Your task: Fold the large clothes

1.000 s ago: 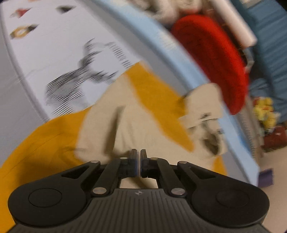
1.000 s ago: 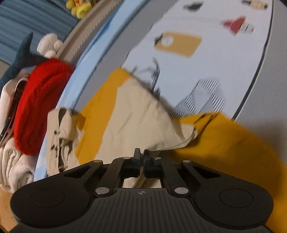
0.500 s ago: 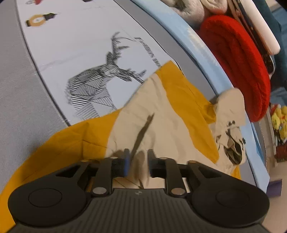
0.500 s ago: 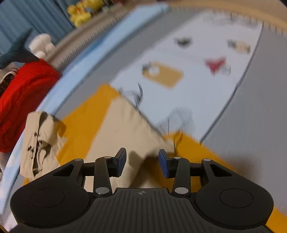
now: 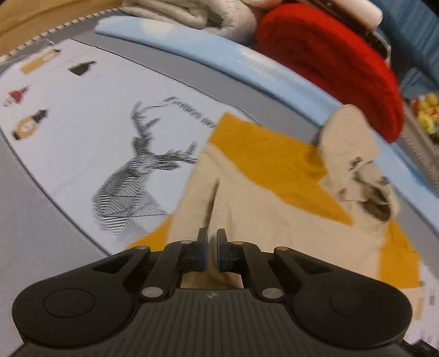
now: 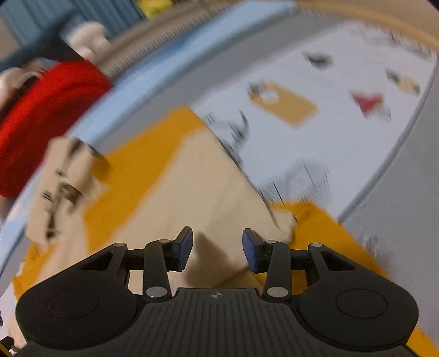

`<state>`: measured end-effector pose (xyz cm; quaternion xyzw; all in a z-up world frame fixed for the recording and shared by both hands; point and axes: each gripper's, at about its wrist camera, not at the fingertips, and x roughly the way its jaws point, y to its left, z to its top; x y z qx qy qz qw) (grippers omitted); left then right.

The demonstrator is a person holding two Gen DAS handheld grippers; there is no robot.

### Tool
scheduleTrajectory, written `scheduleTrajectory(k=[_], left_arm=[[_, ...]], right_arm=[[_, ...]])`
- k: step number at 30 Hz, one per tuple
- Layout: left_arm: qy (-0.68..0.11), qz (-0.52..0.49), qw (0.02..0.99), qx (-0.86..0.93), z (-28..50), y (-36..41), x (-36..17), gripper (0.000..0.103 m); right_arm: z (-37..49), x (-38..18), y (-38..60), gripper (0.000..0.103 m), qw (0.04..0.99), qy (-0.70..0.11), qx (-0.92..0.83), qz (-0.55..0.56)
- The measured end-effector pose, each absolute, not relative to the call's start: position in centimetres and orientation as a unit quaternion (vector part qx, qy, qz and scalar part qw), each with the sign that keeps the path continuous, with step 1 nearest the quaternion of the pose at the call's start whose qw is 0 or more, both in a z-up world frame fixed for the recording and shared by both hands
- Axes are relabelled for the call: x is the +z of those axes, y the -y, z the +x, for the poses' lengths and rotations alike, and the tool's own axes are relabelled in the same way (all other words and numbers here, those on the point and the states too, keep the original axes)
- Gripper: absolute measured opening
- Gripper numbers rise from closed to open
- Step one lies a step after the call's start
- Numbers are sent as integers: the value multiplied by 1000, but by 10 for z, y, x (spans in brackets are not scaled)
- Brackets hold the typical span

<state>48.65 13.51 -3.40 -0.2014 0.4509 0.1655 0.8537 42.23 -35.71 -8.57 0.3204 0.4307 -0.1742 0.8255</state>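
Note:
A large beige garment [image 5: 274, 217] lies partly folded over its mustard-yellow part [image 5: 274, 162] on a mat printed with a deer. Its hood or collar end [image 5: 356, 175] is bunched at the far right. My left gripper [image 5: 211, 247] hovers over the beige cloth with a narrow gap between its blue pads, holding nothing. In the right wrist view the same garment [image 6: 192, 192] lies below my right gripper [image 6: 217, 247], which is open and empty above a folded beige corner [image 6: 285, 225].
The printed mat [image 5: 96, 131] sits on a grey surface with a light-blue padded edge [image 5: 219, 63]. Behind it lie a red knitted bundle [image 5: 334, 60], folded grey-white cloth [image 5: 192, 13] and yellow soft toys [image 5: 428, 109].
Both grippers let go of the beige cloth, which dropped flat onto the yellow part. The right jaws opened wide; the left opened, then narrowed to a small gap. Both pulled back.

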Motion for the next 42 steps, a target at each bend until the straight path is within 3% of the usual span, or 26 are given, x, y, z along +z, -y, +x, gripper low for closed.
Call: scheduleTrajectory(k=[5, 11, 17, 30, 33, 37, 42], left_arm=[[-424, -194, 876, 123, 485, -125, -23, 8], [-538, -273, 788, 123, 493, -140, -86, 8], [-490, -221, 837, 104, 495, -121, -53, 17], [-487, -218, 837, 120, 495, -119, -58, 17], [-519, -231, 813, 131, 498, -126, -82, 18], [-526, -234, 806, 138, 498, -128, -75, 18], [-463, -163, 865, 109, 497, -102, -24, 29]], right_arm=[[422, -86, 364, 41, 816, -436, -212, 315], [414, -59, 353, 42, 854, -378, -217, 284], [411, -44, 348, 42, 876, -343, -206, 269], [400, -20, 351, 43, 902, -265, -244, 239], [414, -39, 355, 46, 897, -299, -169, 279], [430, -93, 363, 46, 822, -434, -154, 337], [426, -62, 362, 44, 836, -412, -157, 326]])
